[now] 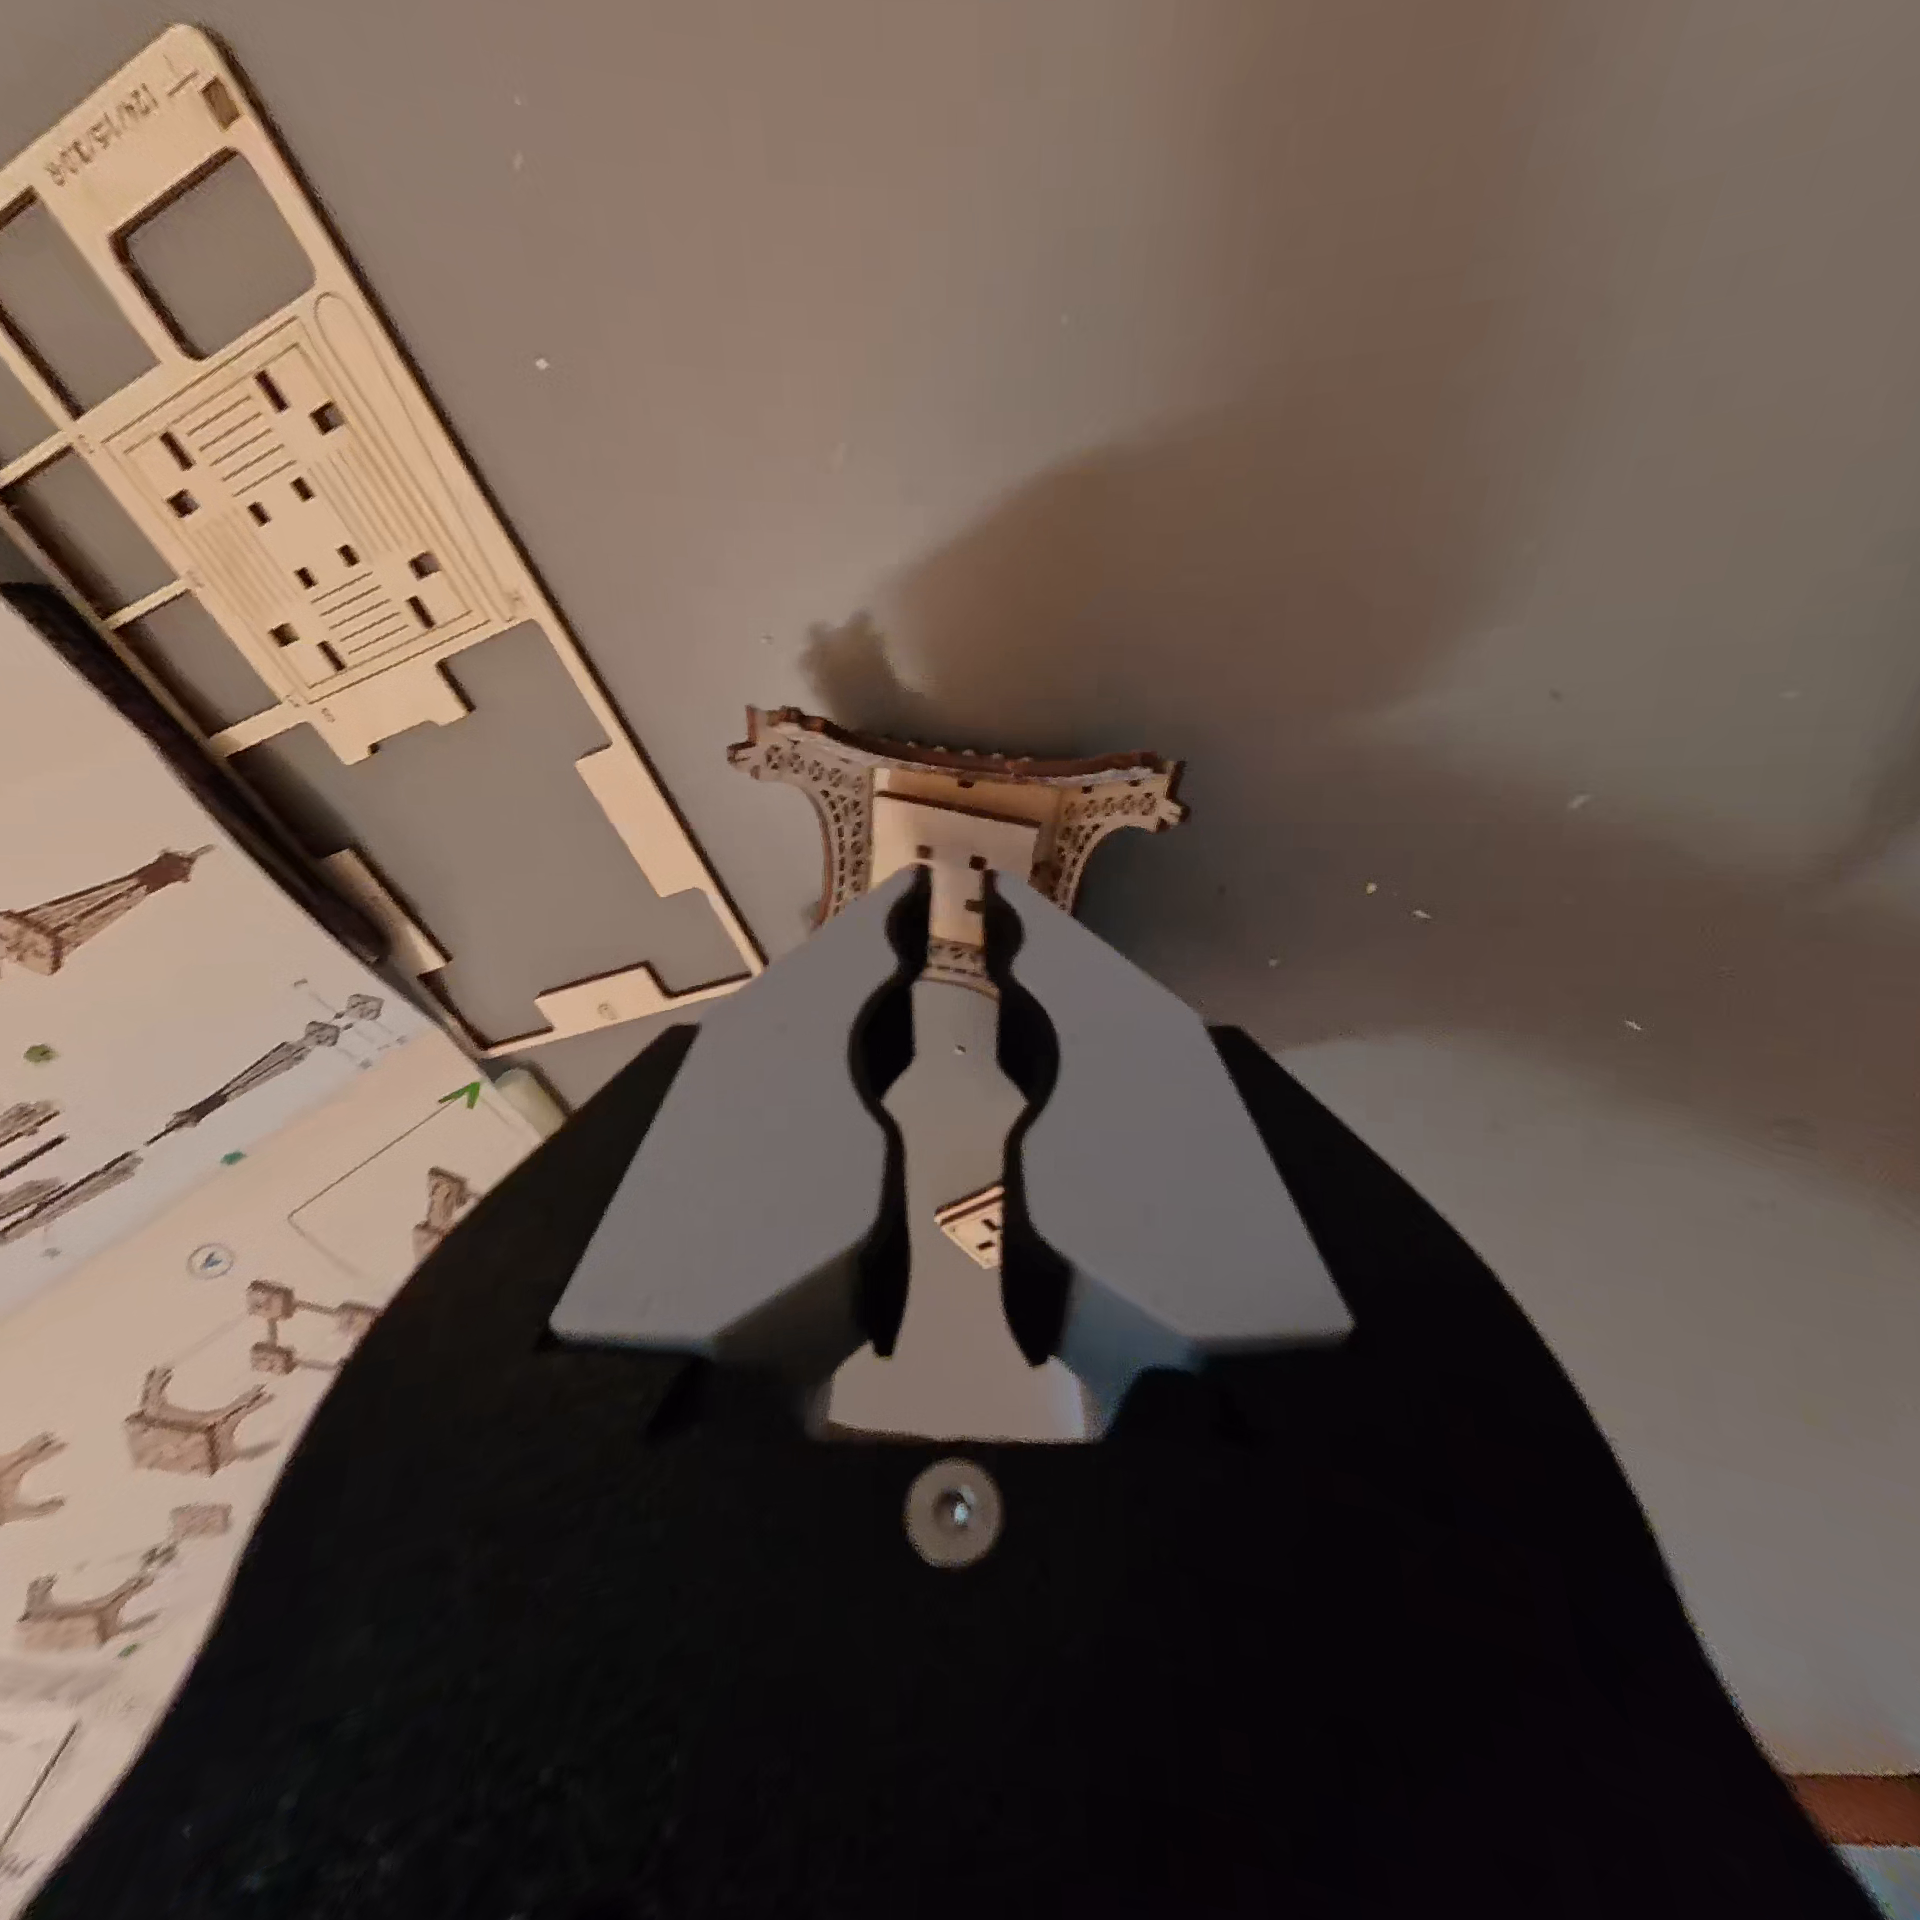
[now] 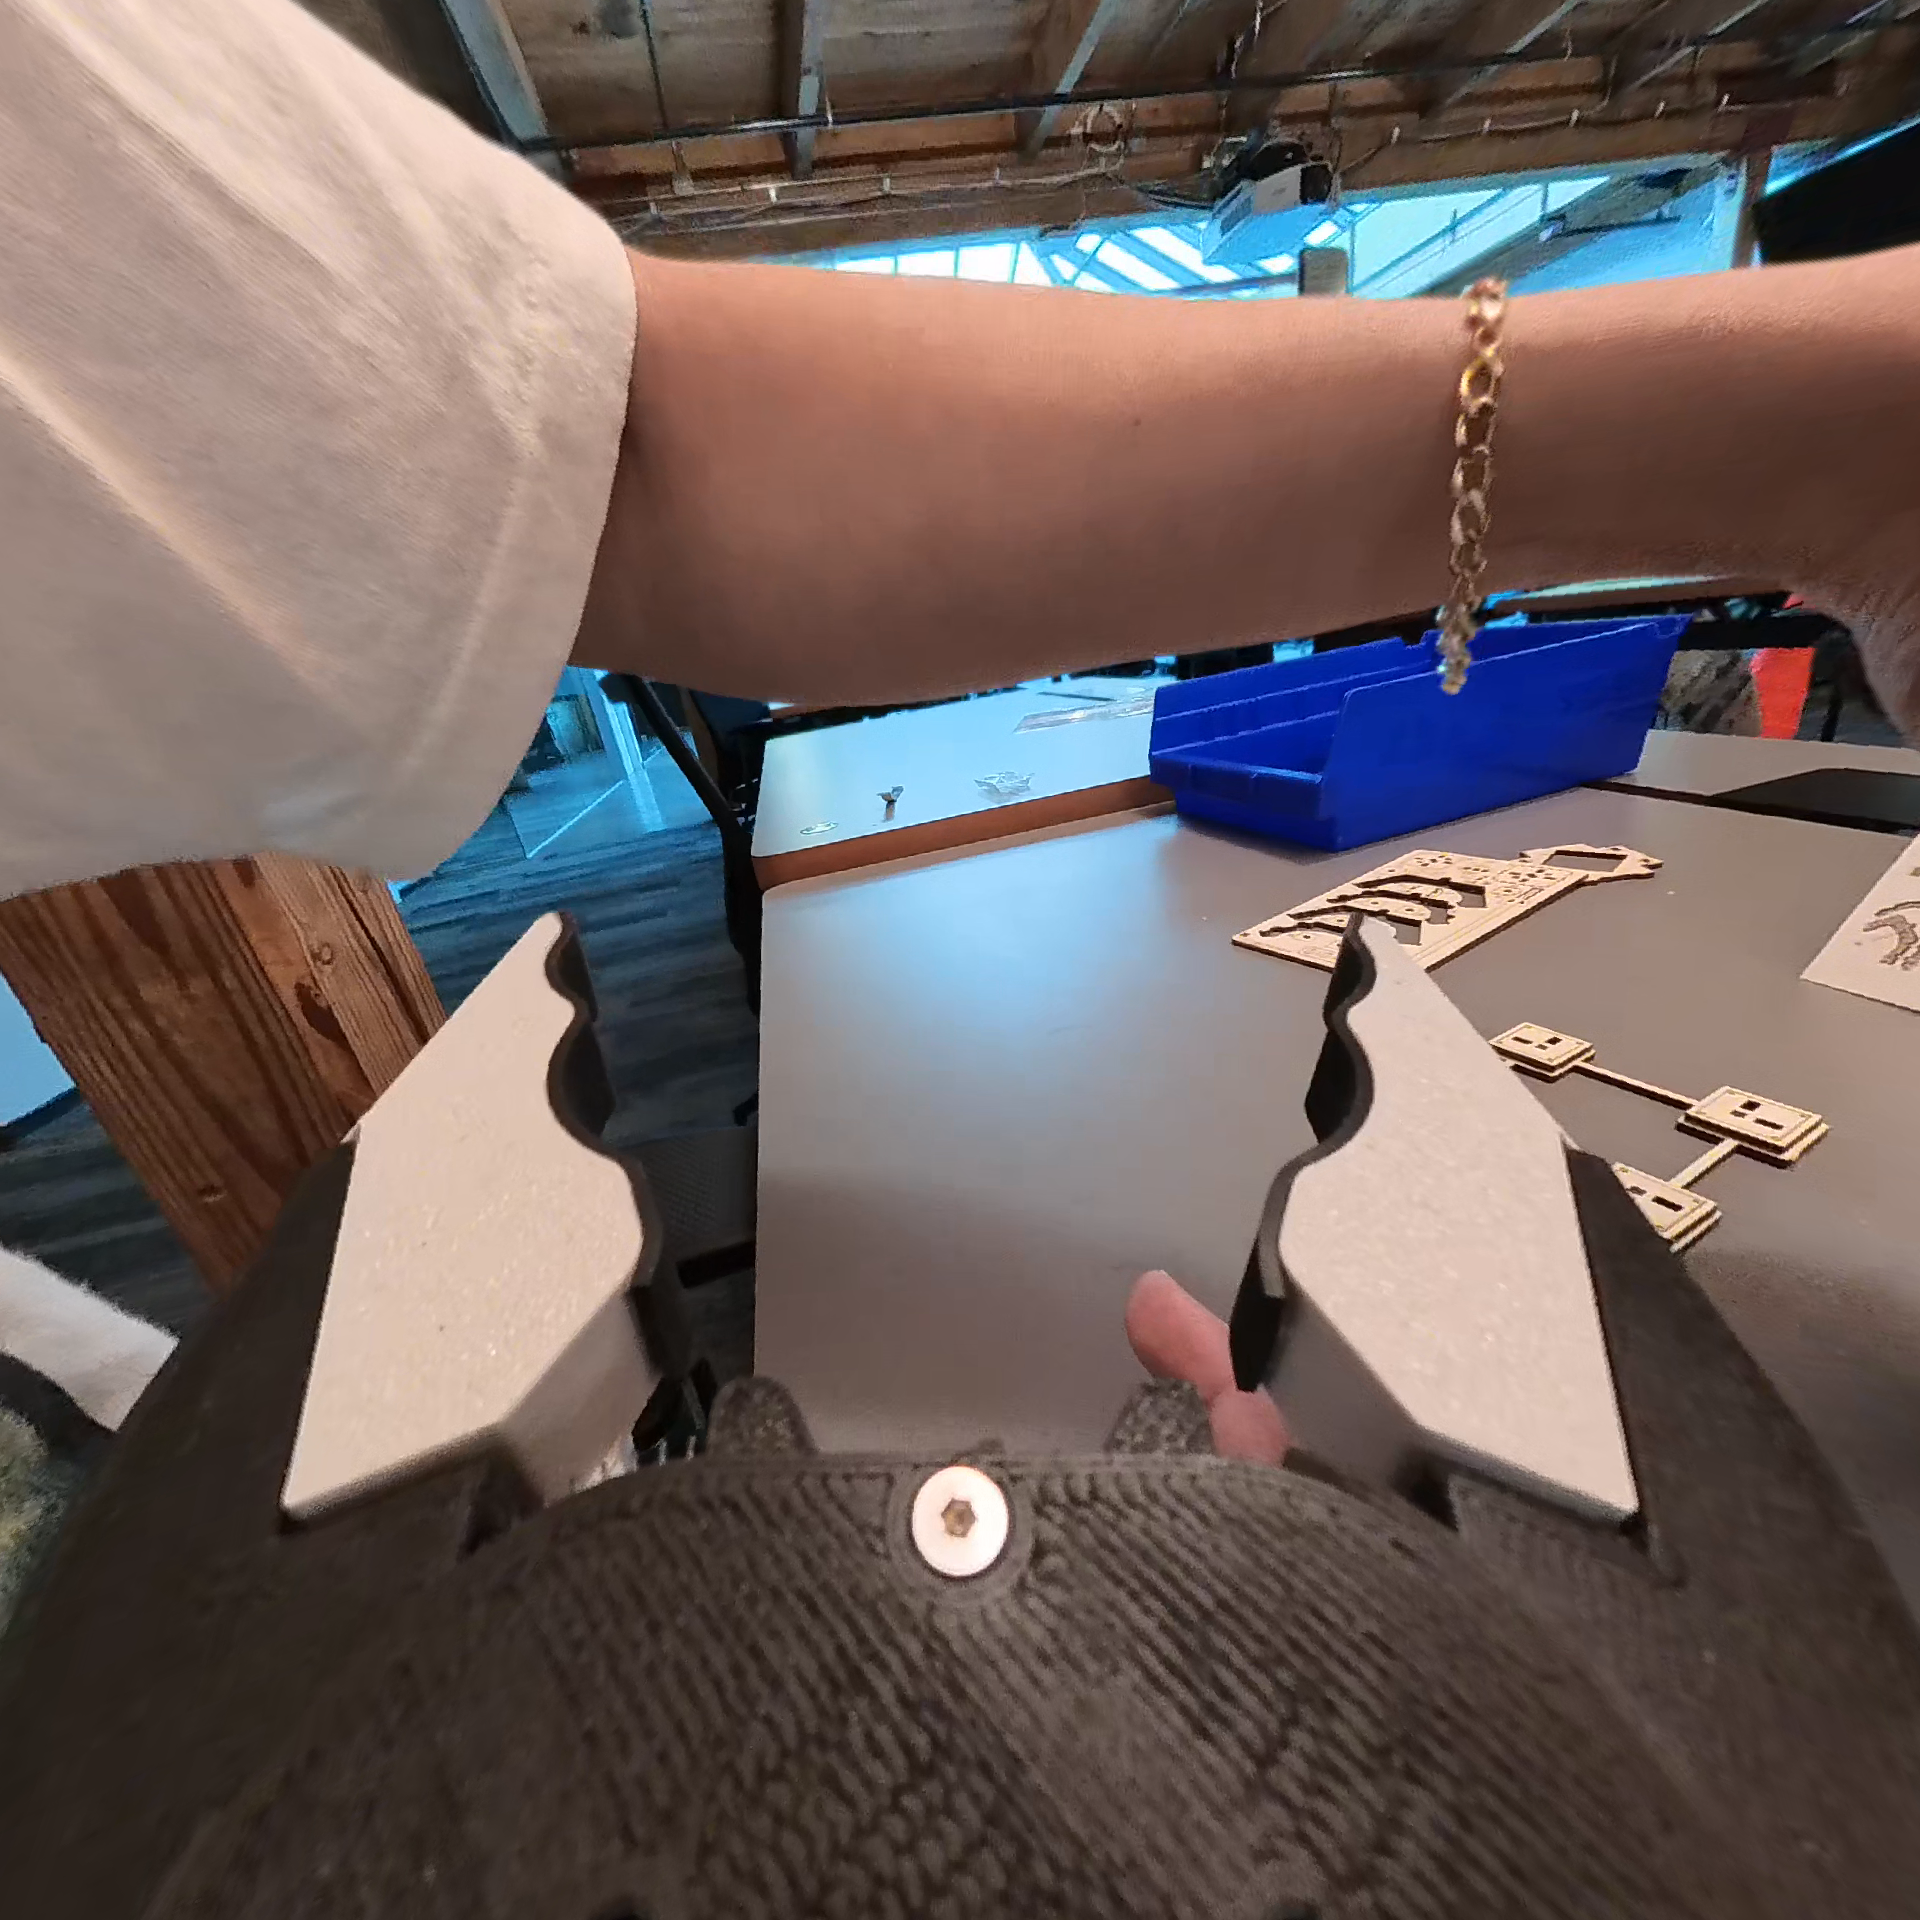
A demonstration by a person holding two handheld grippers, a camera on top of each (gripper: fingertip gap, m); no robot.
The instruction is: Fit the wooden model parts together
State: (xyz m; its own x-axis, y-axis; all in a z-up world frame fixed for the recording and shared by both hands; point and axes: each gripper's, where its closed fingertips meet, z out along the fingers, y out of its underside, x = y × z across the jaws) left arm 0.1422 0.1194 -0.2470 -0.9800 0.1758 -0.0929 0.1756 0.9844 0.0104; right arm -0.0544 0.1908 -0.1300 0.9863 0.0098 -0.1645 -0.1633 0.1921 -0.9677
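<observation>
My left gripper (image 1: 954, 883) is pinched nearly closed on a wooden tower base (image 1: 951, 805), its grey fingers (image 1: 790, 1122) clamping the flat plate at the part's centre. The arched lattice legs splay out to either side past the fingertips, and the piece casts a dark shadow on the grey desk (image 1: 1351, 416) behind it. Through the gap between the fingers I can see a small slotted square (image 1: 975, 1226) lying on the desk, nearer to me than the base.

Toward the desk's left edge lies a punched-out wooden sheet (image 1: 312, 540), most of its parts already removed, with one slotted panel in its frame. Beside it, at the near left corner, is an instruction sheet (image 1: 156, 1195) showing drawings of the tower.

My right gripper (image 2: 961, 997) is spread wide and holds nothing; it sits over the desk's left edge, tilted up. A bare forearm (image 2: 1039, 468) with a gold bracelet (image 2: 1473, 468) crosses above it, and a fingertip (image 2: 1174, 1330) shows by the right finger. On the desk to the right lie linked square pads (image 2: 1751, 1122) joined by thin strips, and farther off another cut sheet (image 2: 1444, 904). A blue bin (image 2: 1403, 748) stands at the far edge.
</observation>
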